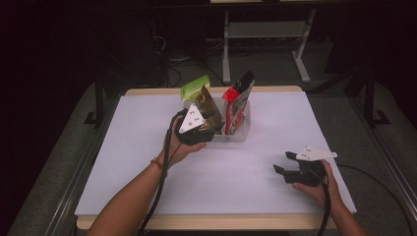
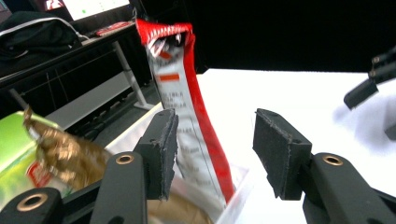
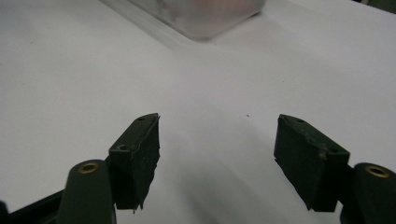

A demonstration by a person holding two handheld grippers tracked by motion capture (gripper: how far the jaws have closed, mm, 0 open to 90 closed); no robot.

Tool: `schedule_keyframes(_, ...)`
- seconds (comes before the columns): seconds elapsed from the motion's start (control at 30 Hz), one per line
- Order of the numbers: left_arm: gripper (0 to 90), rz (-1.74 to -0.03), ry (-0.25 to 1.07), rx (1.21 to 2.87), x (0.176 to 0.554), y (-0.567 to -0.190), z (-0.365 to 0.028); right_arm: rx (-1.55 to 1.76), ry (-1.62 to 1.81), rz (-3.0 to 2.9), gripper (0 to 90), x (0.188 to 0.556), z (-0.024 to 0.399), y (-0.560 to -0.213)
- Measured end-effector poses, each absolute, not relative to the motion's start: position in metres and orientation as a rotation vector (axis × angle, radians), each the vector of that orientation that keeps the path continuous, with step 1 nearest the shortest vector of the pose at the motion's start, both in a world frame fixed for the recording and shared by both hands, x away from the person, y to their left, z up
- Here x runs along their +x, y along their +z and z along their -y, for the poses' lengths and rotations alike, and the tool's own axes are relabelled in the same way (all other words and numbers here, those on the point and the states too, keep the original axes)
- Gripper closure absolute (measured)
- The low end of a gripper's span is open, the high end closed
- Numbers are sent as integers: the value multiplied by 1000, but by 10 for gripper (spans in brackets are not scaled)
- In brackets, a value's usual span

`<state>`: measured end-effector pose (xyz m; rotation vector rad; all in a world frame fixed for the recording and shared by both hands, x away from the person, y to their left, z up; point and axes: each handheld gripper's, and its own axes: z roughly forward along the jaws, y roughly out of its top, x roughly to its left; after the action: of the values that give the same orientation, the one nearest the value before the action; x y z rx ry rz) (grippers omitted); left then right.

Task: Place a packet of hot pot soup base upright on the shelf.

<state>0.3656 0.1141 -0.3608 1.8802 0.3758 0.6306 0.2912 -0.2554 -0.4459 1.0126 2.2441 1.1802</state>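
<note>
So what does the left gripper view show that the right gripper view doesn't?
Left gripper view alone: the red and white packet standing in the clear bin, a gold packet, a green packet, and the other tool farther off. Right gripper view alone: the bin's blurred outer wall from across bare table. Both share the white tabletop and a pair of open black jaws.

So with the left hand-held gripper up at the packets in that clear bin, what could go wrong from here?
1. The left hand-held gripper is open beside the tall red packet, which leans in the clear bin; a nudge could tip it over the rim.
2. The gold packet sits close to the left jaw and might get pinched along with the red one.
3. The bin looks light; pulling a packet could drag it, since the right hand-held gripper is open and away from it.
</note>
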Motion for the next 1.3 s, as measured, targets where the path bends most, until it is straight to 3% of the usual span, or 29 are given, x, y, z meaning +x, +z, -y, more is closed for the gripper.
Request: schedule_keyframes(1.3, 256, -482, 653, 2073, 317, -407, -227, 799, 1062, -2222, 261, 275, 240, -432)
